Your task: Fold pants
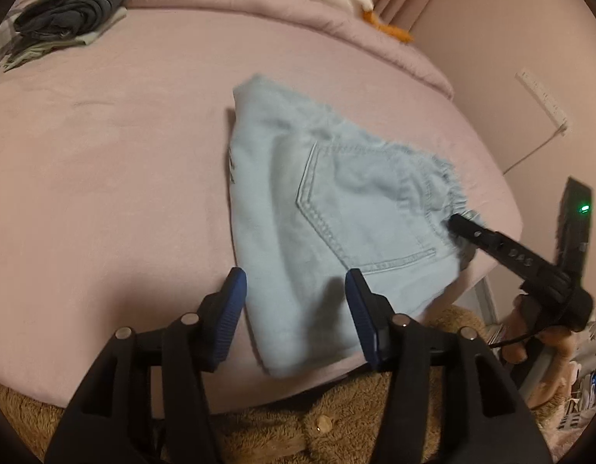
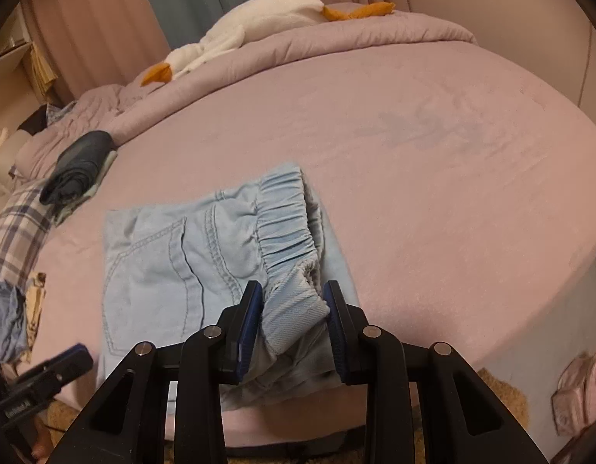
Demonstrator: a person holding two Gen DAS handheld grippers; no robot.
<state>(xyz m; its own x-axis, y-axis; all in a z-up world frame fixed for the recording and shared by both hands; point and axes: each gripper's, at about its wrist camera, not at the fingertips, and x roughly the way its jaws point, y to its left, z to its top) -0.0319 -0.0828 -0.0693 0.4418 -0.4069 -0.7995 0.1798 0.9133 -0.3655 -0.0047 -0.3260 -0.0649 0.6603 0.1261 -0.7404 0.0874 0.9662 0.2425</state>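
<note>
The pants, pale blue denim, lie folded into a compact bundle near the front edge of the bed, on its pink sheet, with a back pocket facing up and the gathered elastic waistband at one end. The right gripper has that waistband end bunched between its blue pads, which press the cloth from both sides; the jaws stand only partly apart, filled by the fabric, and the gripped end is lifted a little off the sheet. In the left wrist view the same gripper shows as a black finger reaching in from the right to the frilled waistband, with a hand holding its body below. The left gripper stands open over the bundle's near corner: one finger hangs over the bare sheet just beside the denim, the other over the denim, and neither pad visibly presses on the cloth. Whether the pads brush the fabric cannot be told. Toward the far left of the bed sits a dark rolled garment on a pale one, well apart from the pants. A white plush goose with orange feet lies on the quilt at the head of the bed. Brown fuzzy fabric shows below the bed's edge.
</note>
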